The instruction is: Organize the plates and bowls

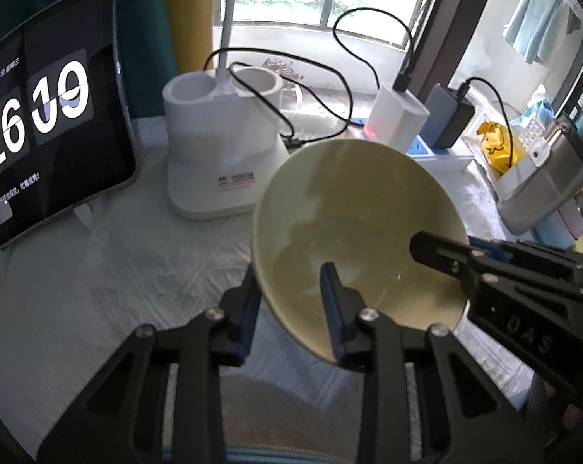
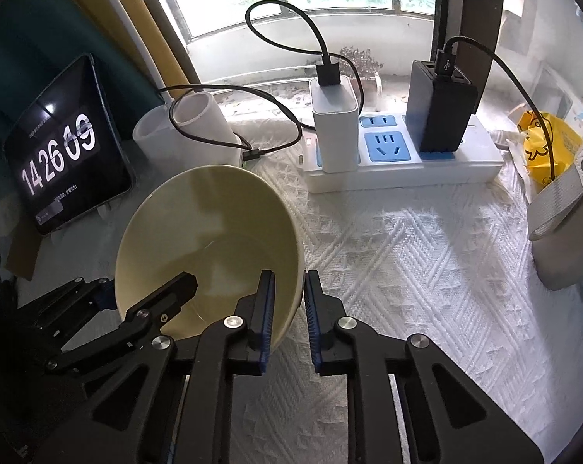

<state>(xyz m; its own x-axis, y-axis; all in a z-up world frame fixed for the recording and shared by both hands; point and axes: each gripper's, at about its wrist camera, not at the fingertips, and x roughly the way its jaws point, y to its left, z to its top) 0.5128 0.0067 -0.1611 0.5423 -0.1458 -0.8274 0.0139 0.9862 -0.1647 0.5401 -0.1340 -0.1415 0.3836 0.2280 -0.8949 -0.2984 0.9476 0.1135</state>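
Note:
A pale yellow bowl sits tilted over the white quilted cloth, empty inside. My left gripper clamps the bowl's left rim, one blue-padded finger inside the bowl and the other against its outer wall. My right gripper pinches the opposite rim the same way, its pads close together on the thin wall. Each gripper also shows in the other's view: the right gripper at the bowl's right edge, the left gripper at its left edge.
A tablet showing a clock leans at the left. A white lamp base stands behind the bowl. A power strip with a white charger, a black charger and looping cables lies by the window. A grey container sits at the right.

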